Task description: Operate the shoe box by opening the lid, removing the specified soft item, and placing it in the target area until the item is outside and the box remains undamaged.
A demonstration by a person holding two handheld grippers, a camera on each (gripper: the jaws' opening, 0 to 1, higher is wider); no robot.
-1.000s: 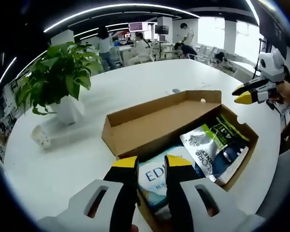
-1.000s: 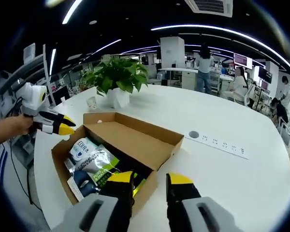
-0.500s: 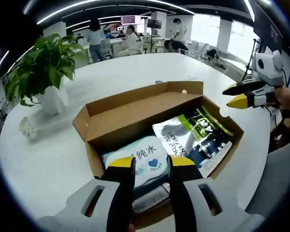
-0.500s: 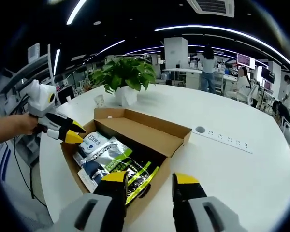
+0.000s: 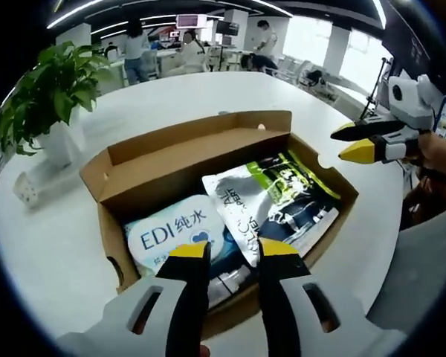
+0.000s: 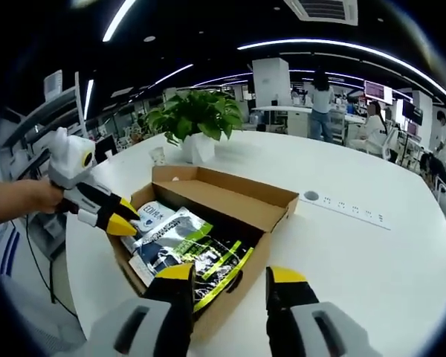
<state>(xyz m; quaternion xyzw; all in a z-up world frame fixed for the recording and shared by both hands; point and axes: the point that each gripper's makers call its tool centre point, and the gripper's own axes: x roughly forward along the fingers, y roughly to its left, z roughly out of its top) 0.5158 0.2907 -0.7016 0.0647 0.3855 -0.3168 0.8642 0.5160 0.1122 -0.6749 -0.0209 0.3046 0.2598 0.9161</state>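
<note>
Open cardboard shoe box centre frame on white worktop, EDI wipes pack and silver-green pouch inside, left hand-held gripper narrowly parted above pack, right hand-held gripper parted, empty, lower frame.

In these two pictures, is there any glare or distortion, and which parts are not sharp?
Left gripper view: fisheye bends the white table; glare on the silver packet in the shoe box. Right gripper view: ceiling lights streak brightly, far people look soft, the shoe box is sharp.
</note>
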